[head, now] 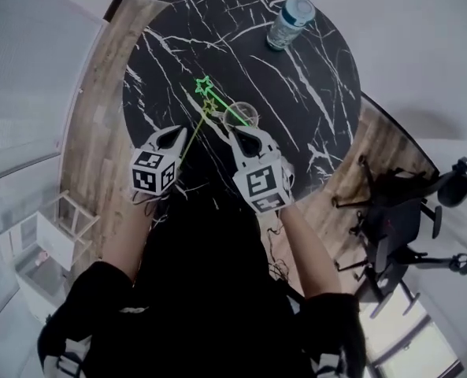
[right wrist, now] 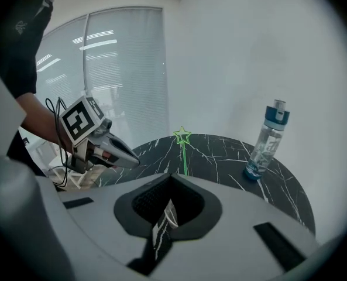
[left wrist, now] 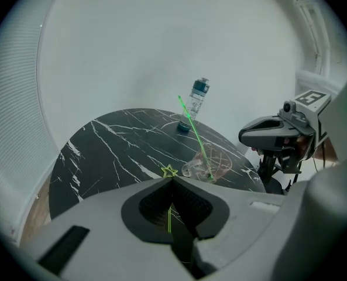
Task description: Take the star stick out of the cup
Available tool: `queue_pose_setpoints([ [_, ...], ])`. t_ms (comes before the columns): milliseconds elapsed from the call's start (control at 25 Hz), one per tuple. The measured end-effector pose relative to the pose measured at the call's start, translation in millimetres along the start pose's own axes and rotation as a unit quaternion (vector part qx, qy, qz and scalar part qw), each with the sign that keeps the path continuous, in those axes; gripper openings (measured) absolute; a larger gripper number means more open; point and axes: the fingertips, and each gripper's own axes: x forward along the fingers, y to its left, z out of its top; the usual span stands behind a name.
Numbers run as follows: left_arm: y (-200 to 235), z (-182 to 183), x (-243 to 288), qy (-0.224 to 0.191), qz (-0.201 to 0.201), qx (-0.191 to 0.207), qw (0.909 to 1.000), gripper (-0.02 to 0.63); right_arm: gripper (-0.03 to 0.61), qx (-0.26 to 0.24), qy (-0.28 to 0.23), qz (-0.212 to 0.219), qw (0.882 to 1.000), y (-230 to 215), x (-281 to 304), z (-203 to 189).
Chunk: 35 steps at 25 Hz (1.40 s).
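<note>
A clear cup (head: 242, 116) stands near the middle of the round black marble table (head: 312, 109). A green star stick (head: 205, 86) leans out of the cup to the left. My left gripper (head: 177, 135) is shut on the lower part of a second, yellow star stick (head: 210, 105), which is outside the cup and left of it. In the left gripper view that yellow star (left wrist: 169, 171) pokes up just past the gripper (left wrist: 173, 181), with the cup (left wrist: 206, 165) beyond. My right gripper (head: 251, 135) hovers open beside the cup, holding nothing; its own view shows the green star (right wrist: 182, 136).
A water bottle (head: 290, 20) with a blue cap stands at the table's far edge. A black office chair (head: 406, 211) is on the right and a white rack (head: 48, 239) on the left, both on the wooden floor.
</note>
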Motion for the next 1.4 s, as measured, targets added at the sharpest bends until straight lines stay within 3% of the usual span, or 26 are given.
queue_pose_setpoints([
  [240,0.4,-0.7,-6.3,-0.017,0.008,-0.001,0.9998,0.0,-0.005,-0.058,0.035,0.011,0.998,-7.9,8.8,5.7],
  [440,2.5,-5.3,-9.6,-0.023,0.014,-0.006,0.9996,0.0,-0.005,-0.076,0.056,0.02,0.995,-12.1,21.9,8.7],
  [760,5.7,-11.6,-13.5,-0.027,0.017,-0.012,0.9994,0.0,0.002,-0.094,0.065,0.011,0.993,-19.2,39.4,13.2],
  [880,5.2,-11.9,-14.1,-0.029,0.014,-0.016,0.9994,0.0,0.083,-0.101,0.081,0.016,0.991,-18.2,46.7,8.3],
  [1400,13.5,-9.0,-21.1,-0.035,0.007,-0.017,0.9992,0.0,0.068,-0.088,0.129,0.009,0.988,-27.2,72.0,-9.5],
])
